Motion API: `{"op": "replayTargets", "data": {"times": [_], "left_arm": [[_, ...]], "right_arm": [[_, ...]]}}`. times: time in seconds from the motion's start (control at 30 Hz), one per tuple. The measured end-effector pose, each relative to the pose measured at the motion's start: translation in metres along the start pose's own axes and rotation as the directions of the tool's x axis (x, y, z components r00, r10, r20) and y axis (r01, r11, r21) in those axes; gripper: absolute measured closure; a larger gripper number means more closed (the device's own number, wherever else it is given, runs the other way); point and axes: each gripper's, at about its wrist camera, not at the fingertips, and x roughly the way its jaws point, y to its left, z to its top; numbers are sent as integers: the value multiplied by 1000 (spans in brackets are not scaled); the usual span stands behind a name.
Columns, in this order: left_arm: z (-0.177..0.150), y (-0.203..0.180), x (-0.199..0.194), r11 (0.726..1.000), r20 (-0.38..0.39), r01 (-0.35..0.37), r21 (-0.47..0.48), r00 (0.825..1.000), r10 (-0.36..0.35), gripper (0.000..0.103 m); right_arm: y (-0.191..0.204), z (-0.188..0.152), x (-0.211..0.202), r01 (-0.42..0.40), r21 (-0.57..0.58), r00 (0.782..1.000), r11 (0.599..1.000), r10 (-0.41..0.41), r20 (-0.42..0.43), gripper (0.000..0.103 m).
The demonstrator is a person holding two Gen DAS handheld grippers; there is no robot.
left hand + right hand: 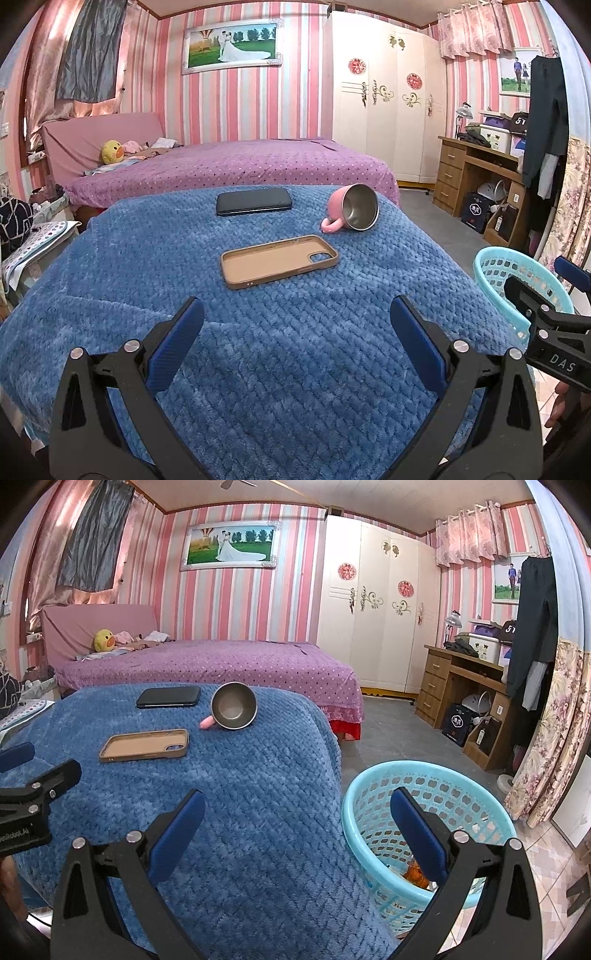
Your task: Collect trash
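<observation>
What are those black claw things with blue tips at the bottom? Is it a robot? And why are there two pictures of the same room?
It's not a robot. A person holds a grabbing tool in each hand, and each tool has a camera looking along its two fingers.

One picture comes from the left gripper, the other from the right gripper. Both are open and hold nothing.

On the blue blanket lie a brown phone case, a black phone and a pink cup tipped on its side. Beside the blanket stands a light blue basket with something orange in it, probably trash.
</observation>
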Motion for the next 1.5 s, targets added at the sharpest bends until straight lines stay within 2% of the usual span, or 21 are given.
{"op": "replayTargets", "data": {"times": [1.5], "left_arm": [[4,-6,-10,1000,33,-18,15,999,18,6]], "right_arm": [[-13,3,-5,-2,28,1000,1000,2,15,5]]}}
